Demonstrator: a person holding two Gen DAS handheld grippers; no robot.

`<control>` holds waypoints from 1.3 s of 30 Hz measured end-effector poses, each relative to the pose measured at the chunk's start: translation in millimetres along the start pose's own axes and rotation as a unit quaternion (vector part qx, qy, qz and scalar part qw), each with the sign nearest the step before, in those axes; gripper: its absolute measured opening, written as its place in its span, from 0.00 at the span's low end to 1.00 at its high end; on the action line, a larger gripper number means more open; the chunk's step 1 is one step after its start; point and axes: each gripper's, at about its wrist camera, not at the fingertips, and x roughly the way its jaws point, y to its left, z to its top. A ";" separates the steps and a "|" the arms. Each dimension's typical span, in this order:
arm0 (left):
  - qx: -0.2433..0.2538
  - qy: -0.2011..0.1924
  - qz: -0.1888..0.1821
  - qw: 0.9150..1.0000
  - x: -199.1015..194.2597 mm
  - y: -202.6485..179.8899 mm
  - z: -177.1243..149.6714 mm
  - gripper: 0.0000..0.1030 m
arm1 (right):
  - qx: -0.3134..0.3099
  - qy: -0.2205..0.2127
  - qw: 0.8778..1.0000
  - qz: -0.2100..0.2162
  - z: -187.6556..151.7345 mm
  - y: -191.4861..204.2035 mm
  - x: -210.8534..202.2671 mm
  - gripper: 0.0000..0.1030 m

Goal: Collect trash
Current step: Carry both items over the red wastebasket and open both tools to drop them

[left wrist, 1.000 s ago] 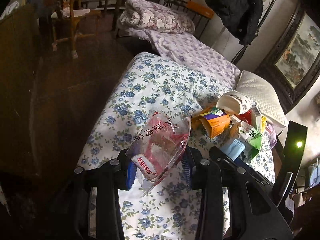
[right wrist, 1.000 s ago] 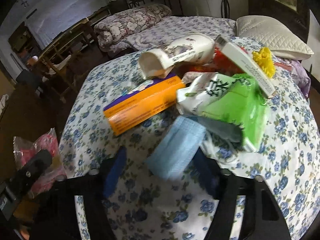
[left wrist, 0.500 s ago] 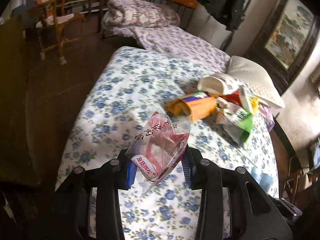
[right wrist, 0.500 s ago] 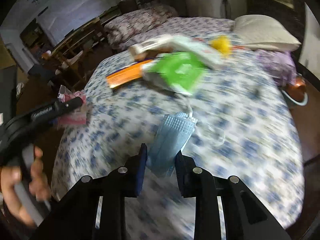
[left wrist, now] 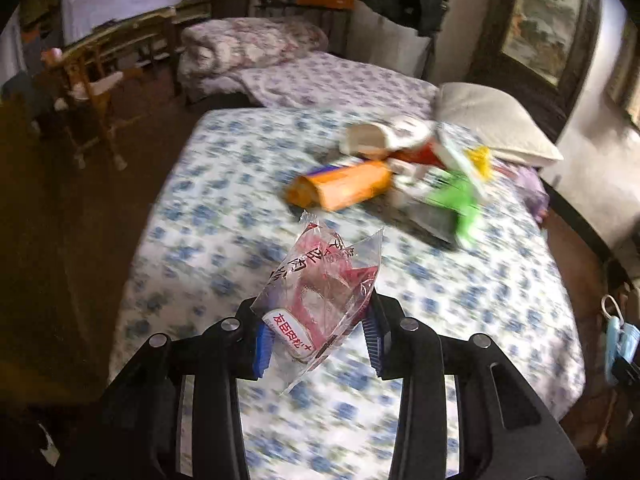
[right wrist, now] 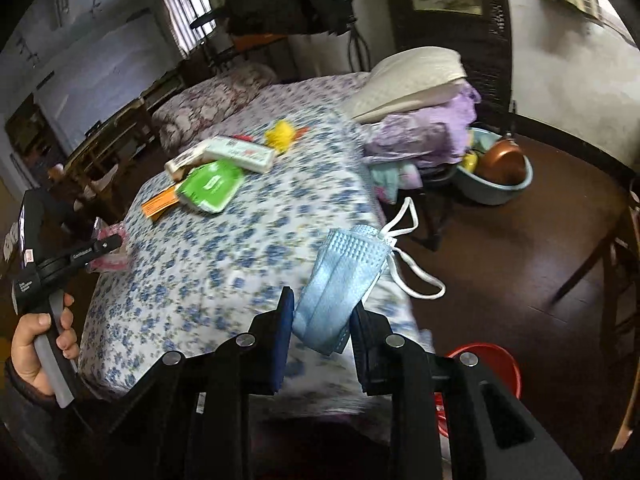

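- Left wrist view: the left tool (left wrist: 318,332) is clenched on a clear red-printed snack wrapper (left wrist: 322,292), held above the flowered bed (left wrist: 192,240). The rest of the trash, an orange box (left wrist: 344,188) and a green pouch (left wrist: 456,200), lies at about 1 o'clock from the wrapper.
- Judgement: keep the squeeze steady; the thin film could slip from the tool if it is swung hard.
- Right wrist view: the right tool (right wrist: 322,320) grips a folded blue face mask (right wrist: 344,276), its jaws having just closed on it; white ear loops dangle at 3 o'clock.
- A red bin (right wrist: 490,372) shows at 4 o'clock on the floor.
- Judgement: carry the mask over the bin's mouth before letting go, keeping the loops clear of the bed edge.
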 end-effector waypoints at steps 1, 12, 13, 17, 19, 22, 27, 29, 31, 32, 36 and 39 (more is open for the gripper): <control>0.008 0.002 -0.008 1.000 -3.4 -7.2 -2.5 0.37 | 0.005 -0.003 1.000 -0.004 -0.7 -8.2 -2.9 0.26; 0.150 0.030 -0.131 0.979 -37.0 -156.5 -28.2 0.37 | 0.067 -0.015 0.997 -0.024 -26.9 -97.8 -19.8 0.26; 0.170 0.037 -0.146 0.974 -38.6 -176.2 -32.7 0.37 | 0.071 -0.012 0.997 -0.027 -31.6 -106.1 -20.2 0.26; 0.234 0.073 -0.202 0.948 -37.8 -251.0 -51.7 0.37 | 0.094 0.007 0.995 -0.045 -52.5 -143.6 -18.5 0.26; 0.260 0.086 -0.216 0.937 -34.8 -281.6 -63.1 0.37 | 0.110 0.017 0.992 -0.054 -64.5 -163.4 -16.4 0.26; 0.313 0.101 -0.234 0.915 -33.3 -326.5 -86.0 0.37 | 0.126 0.031 0.990 -0.063 -80.1 -184.1 -11.3 0.26; 0.370 0.154 -0.247 0.882 -16.7 -380.9 -122.5 0.37 | 0.165 0.060 0.982 -0.068 -106.9 -220.2 4.0 0.26; 0.375 0.194 -0.254 0.870 -1.3 -397.3 -133.7 0.37 | 0.175 0.071 0.980 -0.065 -115.8 -230.2 12.4 0.26; 0.365 0.234 -0.261 0.862 15.6 -409.1 -140.4 0.37 | 0.181 0.085 0.978 -0.062 -124.8 -236.5 23.7 0.26; 0.359 0.256 -0.265 0.858 25.8 -414.1 -143.6 0.37 | 0.183 0.090 0.977 -0.060 -128.2 -238.1 28.2 0.26; 0.357 0.298 -0.247 0.850 56.7 -430.6 -160.2 0.37 | 0.186 0.111 0.974 -0.066 -146.3 -244.3 49.5 0.27; 0.342 0.335 -0.241 0.845 86.0 -441.0 -175.1 0.37 | 0.196 0.128 0.971 -0.056 -160.0 -248.9 69.6 0.27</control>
